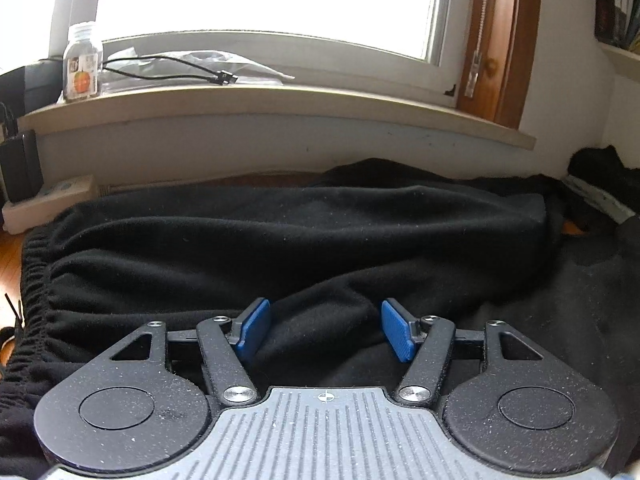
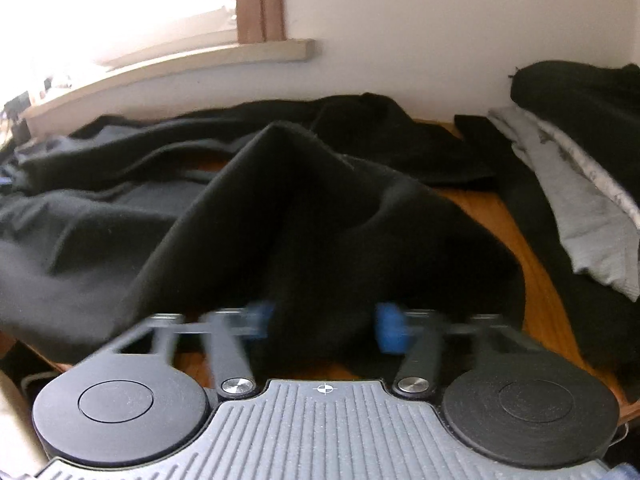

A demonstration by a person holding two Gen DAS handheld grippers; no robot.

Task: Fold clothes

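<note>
Black fleece (image 1: 300, 240) under parted left gripper (image 1: 324, 330); parted right gripper (image 2: 324, 320) (blurred) faces grey garment (image 2: 580, 208).

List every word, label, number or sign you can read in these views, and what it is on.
No text reads clearly.
Bottle on the windowsill: label with an orange fruit picture; its words are too small to read.
Binders or books on the shelf at top right: spines too dark and blurred.
Grey garment: faint pattern, no readable letters.
Each gripper body: a crosshair mark only, no words.
</note>
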